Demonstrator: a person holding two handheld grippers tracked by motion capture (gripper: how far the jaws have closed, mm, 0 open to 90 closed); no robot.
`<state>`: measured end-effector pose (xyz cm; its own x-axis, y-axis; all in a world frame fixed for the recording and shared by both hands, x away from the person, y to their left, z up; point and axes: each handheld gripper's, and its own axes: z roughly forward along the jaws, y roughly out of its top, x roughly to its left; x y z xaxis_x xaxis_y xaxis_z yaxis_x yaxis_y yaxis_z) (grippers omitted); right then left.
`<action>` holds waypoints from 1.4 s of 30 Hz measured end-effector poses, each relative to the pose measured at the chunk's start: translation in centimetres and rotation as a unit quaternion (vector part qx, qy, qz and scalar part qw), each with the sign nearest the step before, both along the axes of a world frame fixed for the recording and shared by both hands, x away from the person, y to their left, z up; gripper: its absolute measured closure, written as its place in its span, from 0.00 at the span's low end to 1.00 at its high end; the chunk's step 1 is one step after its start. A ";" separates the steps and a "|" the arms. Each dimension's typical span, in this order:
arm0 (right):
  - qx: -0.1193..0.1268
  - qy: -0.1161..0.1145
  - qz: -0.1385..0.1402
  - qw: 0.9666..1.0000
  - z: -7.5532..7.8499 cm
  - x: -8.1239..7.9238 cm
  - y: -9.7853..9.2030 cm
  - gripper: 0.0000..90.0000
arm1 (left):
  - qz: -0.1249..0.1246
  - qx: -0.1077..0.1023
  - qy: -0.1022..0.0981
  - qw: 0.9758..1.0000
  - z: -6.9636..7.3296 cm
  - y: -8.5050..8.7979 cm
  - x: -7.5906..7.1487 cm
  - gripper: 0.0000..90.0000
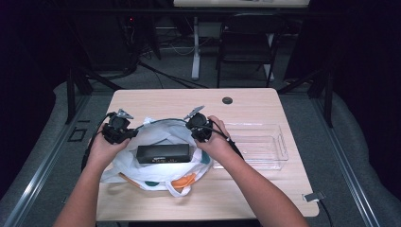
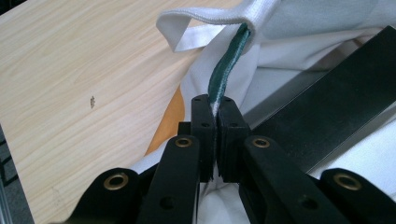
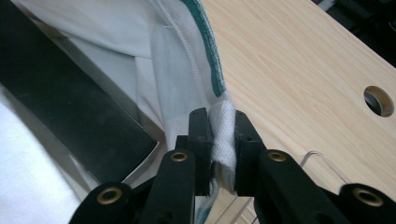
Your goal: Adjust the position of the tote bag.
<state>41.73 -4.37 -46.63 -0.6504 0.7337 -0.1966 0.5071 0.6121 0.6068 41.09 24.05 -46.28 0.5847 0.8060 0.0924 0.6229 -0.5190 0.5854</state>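
While the left hand-held gripper (image 2: pixel 215 140) pinches the white bag's (image 2: pixel 280 51) green-trimmed edge, the right hand-held gripper (image 3: pixel 222 154) clamps its bunched fabric.

Your high view looks forward and down from above your side of the table (image 1: pixel 265 101), far enough back to take in the whole top and the floor beyond the white bag (image 1: pixel 156 163). Your left gripper view sits right against the bag's green-edged rim (image 2: pixel 229 65), looking along its jaws with the black box (image 2: pixel 336 93) just beyond. Your right gripper view is equally close at the bag's opposite rim (image 3: pixel 205 56). All three views share the bag, the box and the tabletop.
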 end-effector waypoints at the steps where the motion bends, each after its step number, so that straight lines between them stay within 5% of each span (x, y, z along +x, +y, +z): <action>1: -0.002 -0.003 -0.004 1.000 -0.1 0.0 0.0 0.90 | -0.001 0.000 0.001 1.000 0.0 0.0 0.0 0.97; 42: -0.019 0.026 -0.031 0.999 -2.8 2.4 0.0 0.90 | -0.006 0.005 0.023 1.000 -1.1 -0.5 1.3 0.97</action>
<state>44.16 -4.42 -49.41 -0.6142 0.7652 -0.1928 0.5745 0.6011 0.5555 42.38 23.56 -47.38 0.5987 0.7976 0.0736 0.6418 -0.5327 0.5517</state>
